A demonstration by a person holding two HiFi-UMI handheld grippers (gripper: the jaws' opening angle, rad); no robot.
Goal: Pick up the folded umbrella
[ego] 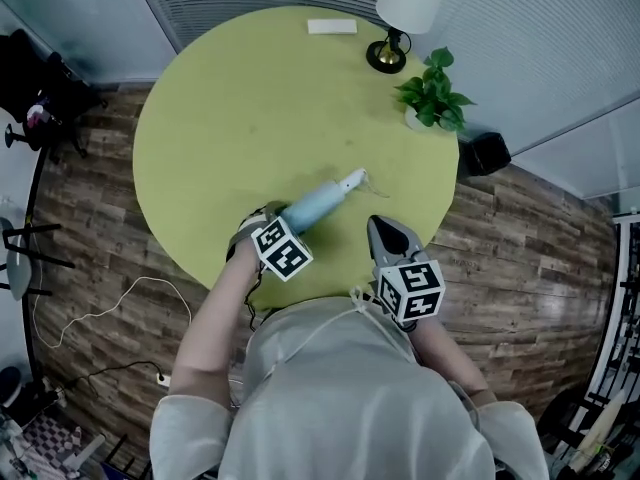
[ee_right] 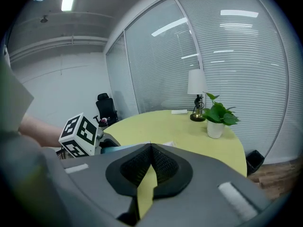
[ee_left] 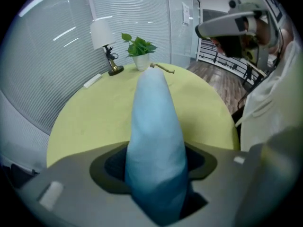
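Observation:
The folded umbrella (ego: 316,205) is a pale blue roll with a white end and a thin strap, lying slantwise over the near part of the round yellow-green table (ego: 230,118). My left gripper (ego: 274,218) is shut on its near end. In the left gripper view the blue umbrella (ee_left: 154,126) fills the gap between the jaws of the left gripper (ee_left: 156,167) and points away toward the plant. My right gripper (ego: 381,226) hovers just right of the umbrella near the table's front edge, with nothing in it. In its own view the right gripper (ee_right: 150,148) has its jaw tips together.
At the table's far side stand a lamp (ego: 402,16), a potted plant (ego: 433,92) and a flat white object (ego: 331,27). A black bin (ego: 485,153) sits on the wooden floor at the right. Black chairs (ego: 40,88) and a white cable (ego: 110,308) are at the left.

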